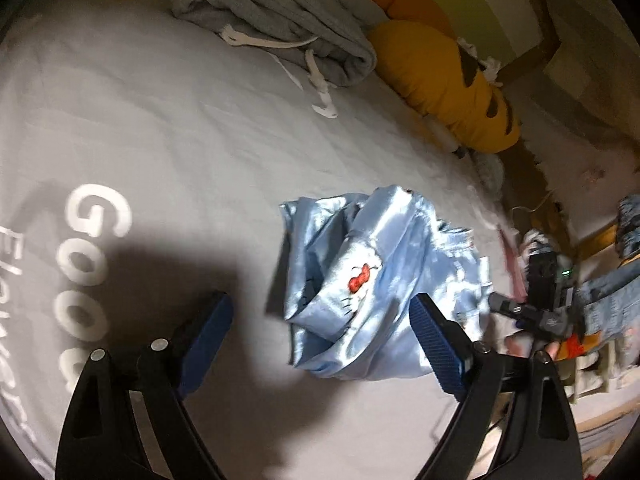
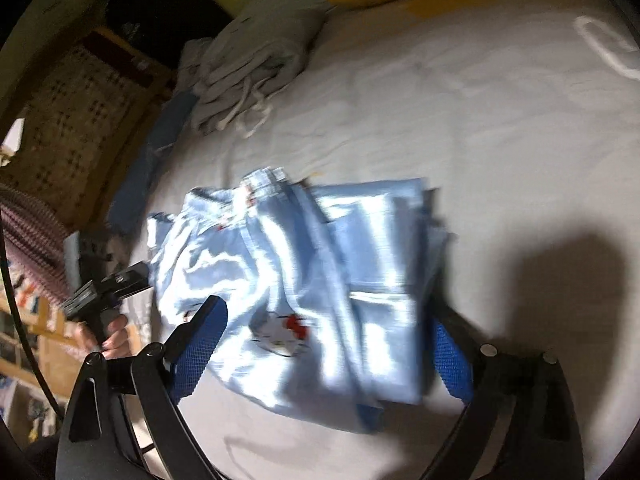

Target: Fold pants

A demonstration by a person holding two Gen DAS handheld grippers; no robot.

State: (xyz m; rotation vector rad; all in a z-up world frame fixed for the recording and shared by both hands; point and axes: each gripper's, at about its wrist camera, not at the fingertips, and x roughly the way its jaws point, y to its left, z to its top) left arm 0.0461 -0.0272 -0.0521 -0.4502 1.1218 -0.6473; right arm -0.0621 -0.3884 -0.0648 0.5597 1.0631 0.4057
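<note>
pants: a shiny light-blue satin pair (image 1: 360, 276) lies bunched and partly folded on the bed, centre-right of the left wrist frame; in the right wrist frame it (image 2: 304, 280) fills the middle.
print: a small cat face with a red bow (image 2: 294, 326) shows on the pants, just above the lower centre of the right wrist frame; the same bow (image 1: 359, 280) sits mid-garment in the left wrist frame.
waistband: a gathered elastic edge (image 2: 264, 180) lies at the top of the pants in the right wrist frame.
left tongs: (image 1: 320, 340) wide apart, gripping nothing; the blue pads flank the lower part of the pants, whether they touch the cloth I cannot tell.
right tongs: (image 2: 320, 344) spread wide, empty; the left pad (image 2: 196, 354) overlaps the pants' edge in the frame, the right pad is partly hidden behind the folded cloth.
bed: a pale grey sheet (image 1: 180, 128) with large white lettering (image 1: 86, 264) at the left of the left wrist frame.
grey pants: a crumpled heap with white drawstrings (image 1: 280, 12) at the top centre of the left wrist frame; upper left of centre in the right wrist frame (image 2: 260, 56).
cushion: yellow with dark markings (image 1: 444, 84), upper right of the left wrist frame, beside the grey pants.
shadow: a dark patch on the sheet (image 2: 560, 292) at the right of the right wrist frame.
</note>
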